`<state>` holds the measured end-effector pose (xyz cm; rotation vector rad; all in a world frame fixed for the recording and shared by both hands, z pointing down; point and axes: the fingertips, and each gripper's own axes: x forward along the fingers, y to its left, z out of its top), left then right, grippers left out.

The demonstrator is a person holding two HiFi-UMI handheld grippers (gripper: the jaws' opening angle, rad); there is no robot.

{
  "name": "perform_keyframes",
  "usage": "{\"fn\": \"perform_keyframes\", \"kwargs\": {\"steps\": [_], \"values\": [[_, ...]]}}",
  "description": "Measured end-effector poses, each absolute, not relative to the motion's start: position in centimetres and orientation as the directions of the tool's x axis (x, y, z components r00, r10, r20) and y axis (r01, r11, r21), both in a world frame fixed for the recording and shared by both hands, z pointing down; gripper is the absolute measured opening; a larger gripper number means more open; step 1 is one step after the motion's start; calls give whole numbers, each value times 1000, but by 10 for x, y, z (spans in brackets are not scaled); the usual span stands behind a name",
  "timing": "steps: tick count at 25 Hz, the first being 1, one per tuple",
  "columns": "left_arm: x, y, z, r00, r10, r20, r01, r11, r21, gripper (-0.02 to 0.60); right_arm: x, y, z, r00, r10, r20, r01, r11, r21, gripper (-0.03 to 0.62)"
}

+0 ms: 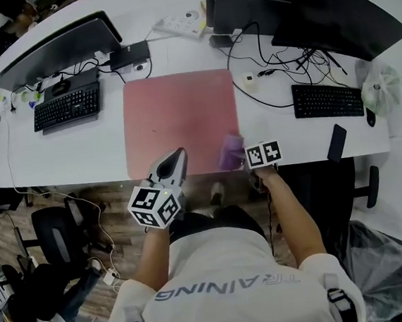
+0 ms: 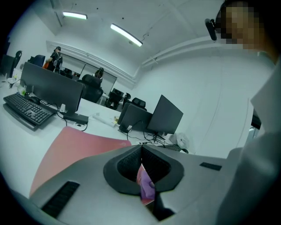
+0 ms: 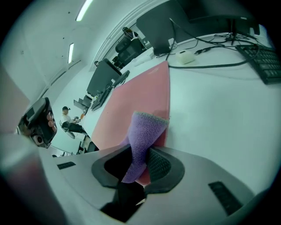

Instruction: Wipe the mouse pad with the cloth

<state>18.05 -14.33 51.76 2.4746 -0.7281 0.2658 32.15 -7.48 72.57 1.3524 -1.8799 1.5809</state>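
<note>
A large pink mouse pad [image 1: 180, 120] lies in the middle of the white desk [image 1: 291, 137]. My right gripper [image 1: 239, 156] is shut on a purple cloth [image 1: 230, 151], which hangs at the pad's front right corner. In the right gripper view the cloth [image 3: 144, 132] stands up between the jaws, over the pad [image 3: 136, 92]. My left gripper [image 1: 173, 164] hovers over the pad's front edge, jaws shut with nothing held. In the left gripper view the pad [image 2: 74, 147] stretches ahead, and the cloth [image 2: 145, 184] shows through the gap below the closed tips.
A black keyboard [image 1: 67, 106] and monitor [image 1: 56, 49] stand at the left, another keyboard [image 1: 327, 100] and monitor [image 1: 346, 15] at the right. Cables [image 1: 270, 69], a power strip [image 1: 181, 24] and a phone [image 1: 336, 142] lie around. An office chair [image 1: 56, 234] sits below left.
</note>
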Motion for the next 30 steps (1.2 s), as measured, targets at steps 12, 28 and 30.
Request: {"fn": "perform_keyframes", "kwargs": {"steps": [12,28,30], "values": [[168,-146,482,826,-472,308,-560,-747,358,31,388,-61,659,-207,-716,667,-860,-192,-473,112],[64,-184,352,800,-591,100,-598,-774,208,31,304,-132,398,-142,-968,207,-943,69,-327,109],[48,-189,340,793,-606,71,-605,-768,210,31,285,-137,371,-172,-971,163,-942,114,-316,109]]}}
